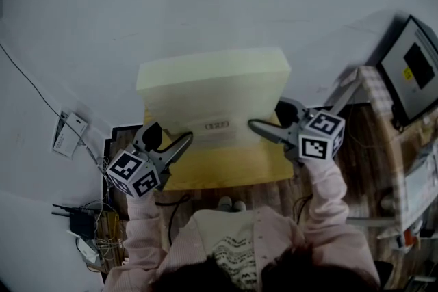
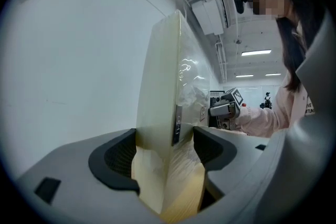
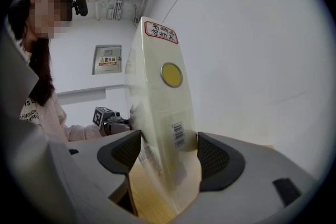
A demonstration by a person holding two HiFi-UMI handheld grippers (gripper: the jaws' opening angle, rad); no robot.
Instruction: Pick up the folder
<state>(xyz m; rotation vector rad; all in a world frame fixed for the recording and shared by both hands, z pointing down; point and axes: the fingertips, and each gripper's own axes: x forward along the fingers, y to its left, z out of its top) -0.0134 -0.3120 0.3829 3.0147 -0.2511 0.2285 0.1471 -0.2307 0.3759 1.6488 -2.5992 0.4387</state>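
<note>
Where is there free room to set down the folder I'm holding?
The yellow tabletop under the folder is bare, between the left tongs and right tongs that grip it. The plain grey expanse beyond the folder is empty, but floor or wall, I cannot tell. Crowded: the monitor side at right, the cables at lower left.

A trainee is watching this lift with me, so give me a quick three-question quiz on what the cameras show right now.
1. True or false: only the left gripper is clamped on the folder.
2. Which mark sits on the folder's end in the right gripper view? A) yellow dot B) red star C) blue square
3. Fill in: the barcode sticker shows in the ____ gripper view.

Key: 1 false, the right gripper clamps the folder too. 2 A, the yellow dot. 3 right.
</note>
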